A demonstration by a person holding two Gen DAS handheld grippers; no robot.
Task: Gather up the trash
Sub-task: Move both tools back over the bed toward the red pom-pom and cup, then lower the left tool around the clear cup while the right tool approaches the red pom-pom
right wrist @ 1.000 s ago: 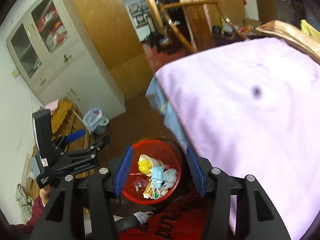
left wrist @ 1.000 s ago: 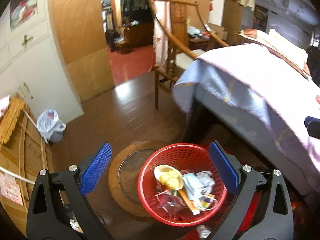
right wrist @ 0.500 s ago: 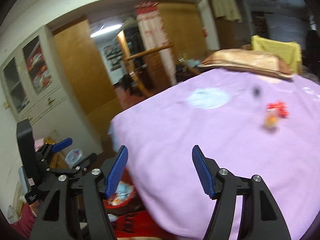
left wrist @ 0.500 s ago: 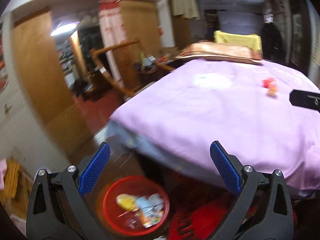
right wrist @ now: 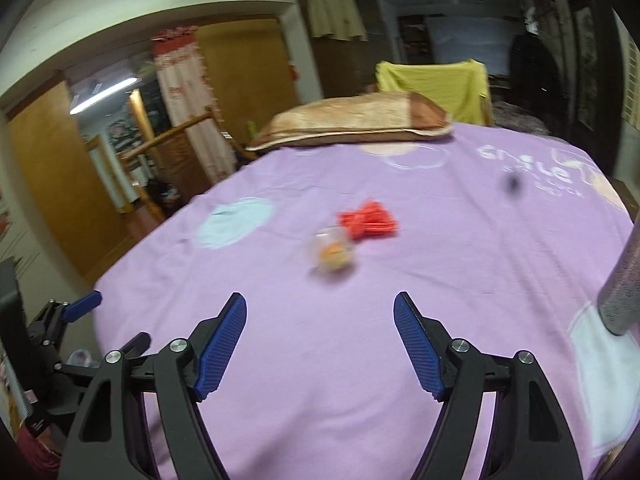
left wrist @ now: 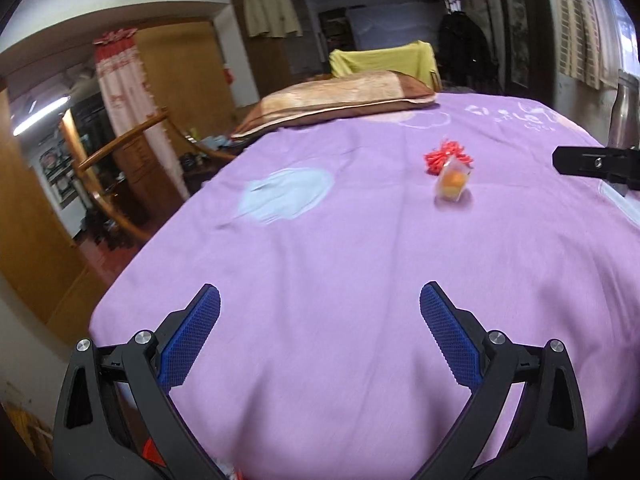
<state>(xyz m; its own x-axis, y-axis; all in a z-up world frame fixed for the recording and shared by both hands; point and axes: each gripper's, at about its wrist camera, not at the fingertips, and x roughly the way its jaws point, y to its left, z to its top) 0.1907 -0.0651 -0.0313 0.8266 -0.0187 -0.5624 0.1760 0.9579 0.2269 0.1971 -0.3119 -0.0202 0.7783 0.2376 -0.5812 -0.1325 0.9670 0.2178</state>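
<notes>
A small clear cup [right wrist: 333,254] with something orange inside is sitting on the purple bed cover [right wrist: 320,360], touching or just beside a red bundle [right wrist: 369,223] behind it. The right gripper [right wrist: 320,350] is facing them with nothing between its jaws, which have just been opening. The left gripper [left wrist: 320,338] is hanging over the near part of the bed, jaws wide apart and empty. Both pieces are blurred, so a hasty reach risks tipping the light cup on the soft cover, or snagging the bundle along with it.
</notes>
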